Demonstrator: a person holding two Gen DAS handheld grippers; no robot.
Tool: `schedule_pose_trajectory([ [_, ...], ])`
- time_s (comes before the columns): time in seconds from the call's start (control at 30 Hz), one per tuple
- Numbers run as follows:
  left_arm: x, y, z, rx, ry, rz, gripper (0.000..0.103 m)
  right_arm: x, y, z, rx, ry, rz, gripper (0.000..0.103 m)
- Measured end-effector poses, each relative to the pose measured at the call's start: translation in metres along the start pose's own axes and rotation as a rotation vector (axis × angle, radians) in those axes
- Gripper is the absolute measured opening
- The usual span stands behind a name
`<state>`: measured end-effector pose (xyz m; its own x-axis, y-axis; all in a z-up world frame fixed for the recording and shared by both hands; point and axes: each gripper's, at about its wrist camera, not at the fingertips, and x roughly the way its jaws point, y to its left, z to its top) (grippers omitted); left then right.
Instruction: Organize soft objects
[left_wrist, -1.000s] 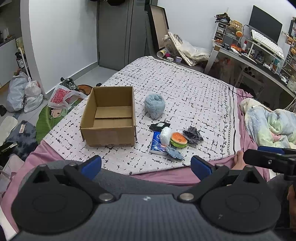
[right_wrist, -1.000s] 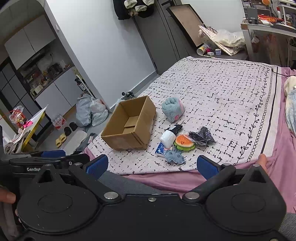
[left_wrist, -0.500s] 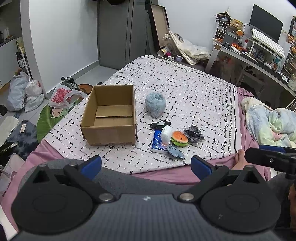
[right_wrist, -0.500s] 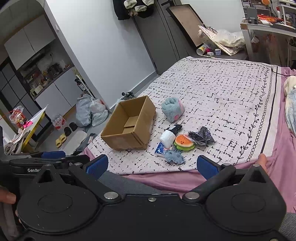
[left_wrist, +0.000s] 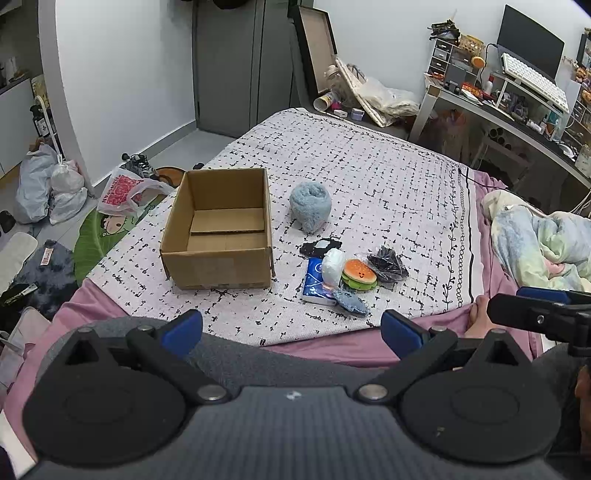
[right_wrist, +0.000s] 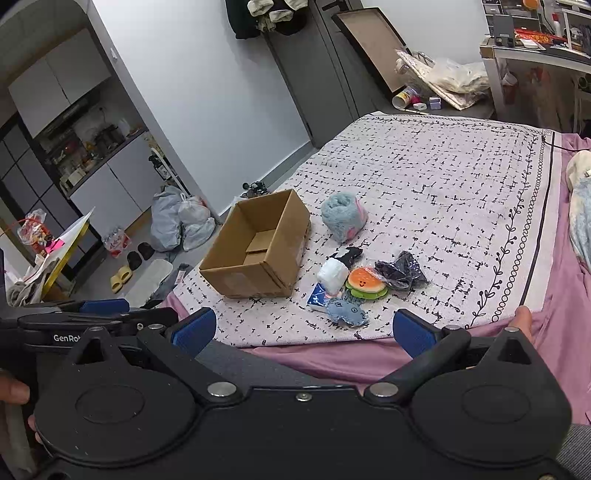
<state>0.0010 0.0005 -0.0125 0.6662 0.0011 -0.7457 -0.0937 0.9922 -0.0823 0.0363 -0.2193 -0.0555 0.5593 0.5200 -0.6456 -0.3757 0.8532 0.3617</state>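
Note:
An open, empty cardboard box (left_wrist: 218, 229) (right_wrist: 258, 247) stands on the patterned bed cover. Right of it lie soft things: a fluffy blue roll (left_wrist: 309, 206) (right_wrist: 343, 216), a burger plush (left_wrist: 359, 274) (right_wrist: 365, 282), a white soft lump (left_wrist: 332, 266) (right_wrist: 332, 275), a blue tissue pack (left_wrist: 316, 282), a small blue-grey plush (left_wrist: 349, 301) (right_wrist: 345, 312) and a dark bagged item (left_wrist: 388, 264) (right_wrist: 400, 271). My left gripper (left_wrist: 291, 330) and my right gripper (right_wrist: 301, 328) are both open and hold nothing, near the bed's front edge, well short of the objects.
The bed cover (left_wrist: 369, 166) extends far beyond the objects. A crumpled quilt (left_wrist: 539, 236) lies at the right. Bags (left_wrist: 48, 184) and shoes clutter the floor at the left; a desk (left_wrist: 517, 110) stands at the back right. A bare foot (left_wrist: 480, 314) rests at the bed edge.
The left view has shifted slightly, so the box and objects sit a little higher in frame. Nothing was taken hold of or moved on the bed.

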Motion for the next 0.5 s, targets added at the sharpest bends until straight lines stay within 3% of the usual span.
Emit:
schedule_pose_trajectory([
  [0.5, 0.0053, -0.0027, -0.0001, 0.013, 0.009, 0.010, 0.102, 0.0006, -0.0013, -0.0010, -0.002, 0.001, 0.000, 0.103],
])
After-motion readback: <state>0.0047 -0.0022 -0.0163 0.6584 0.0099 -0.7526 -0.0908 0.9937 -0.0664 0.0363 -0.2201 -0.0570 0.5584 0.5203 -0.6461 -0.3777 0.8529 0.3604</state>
